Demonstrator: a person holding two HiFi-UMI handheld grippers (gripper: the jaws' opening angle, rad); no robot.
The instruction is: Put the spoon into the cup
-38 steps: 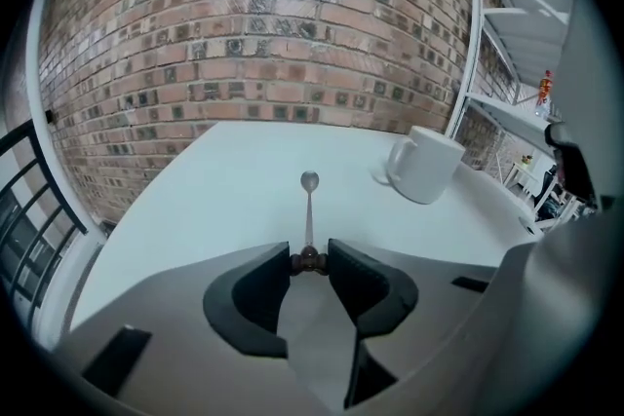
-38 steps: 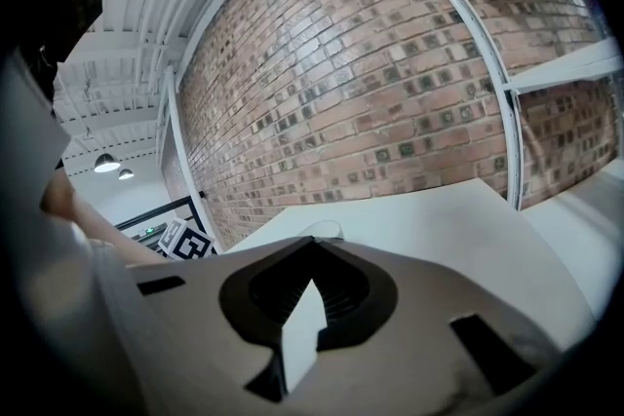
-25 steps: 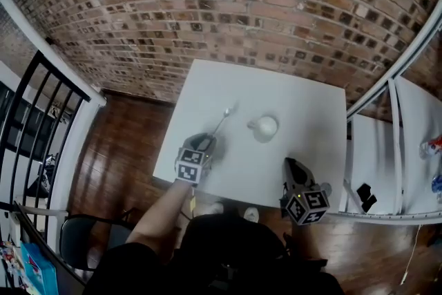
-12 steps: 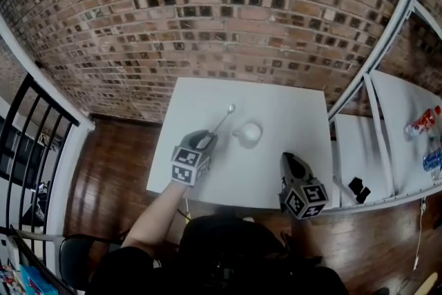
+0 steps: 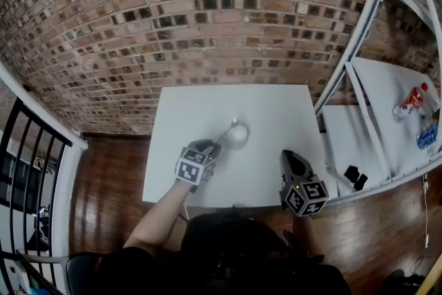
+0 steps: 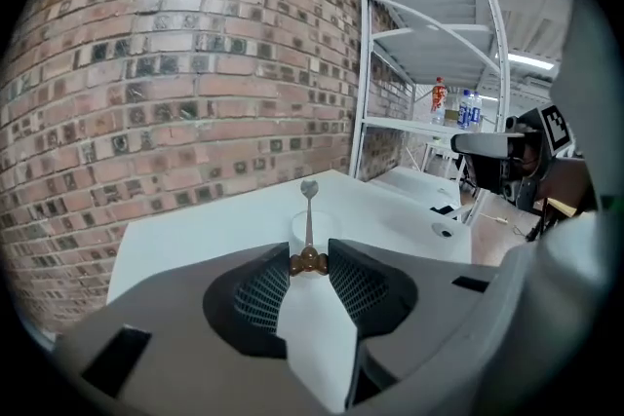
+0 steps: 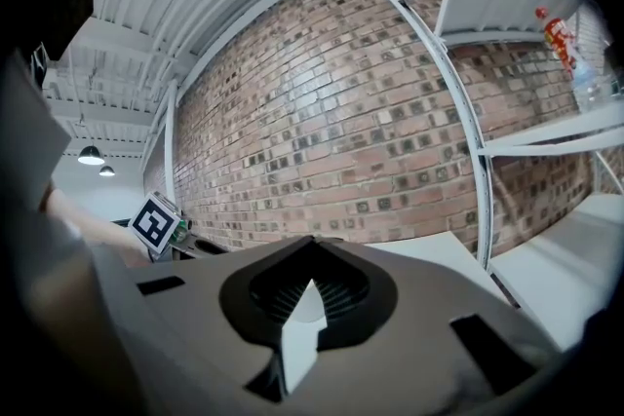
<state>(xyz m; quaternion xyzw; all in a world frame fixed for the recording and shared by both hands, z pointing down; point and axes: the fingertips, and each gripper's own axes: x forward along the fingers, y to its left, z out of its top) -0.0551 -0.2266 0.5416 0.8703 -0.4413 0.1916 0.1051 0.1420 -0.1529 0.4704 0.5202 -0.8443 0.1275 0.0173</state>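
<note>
On the white table stands a small white cup. My left gripper is shut on the brown handle end of a metal spoon, which slants up so that its bowl hangs at the cup's far rim. In the left gripper view the spoon rises straight from between the left gripper jaws, with the cup right behind it. My right gripper hovers at the table's near right edge, away from the cup. In its own view the right gripper has its tips together and holds nothing.
A brick wall runs behind the table. A white shelf rack stands to the right, with bottles on it and a small black object on a lower shelf. A black railing is at the left, over wood floor.
The left gripper has carried the spoon up off the table and to the right, bringing its bowl over the cup. The right gripper has risen slightly. The head camera has swung right.
</note>
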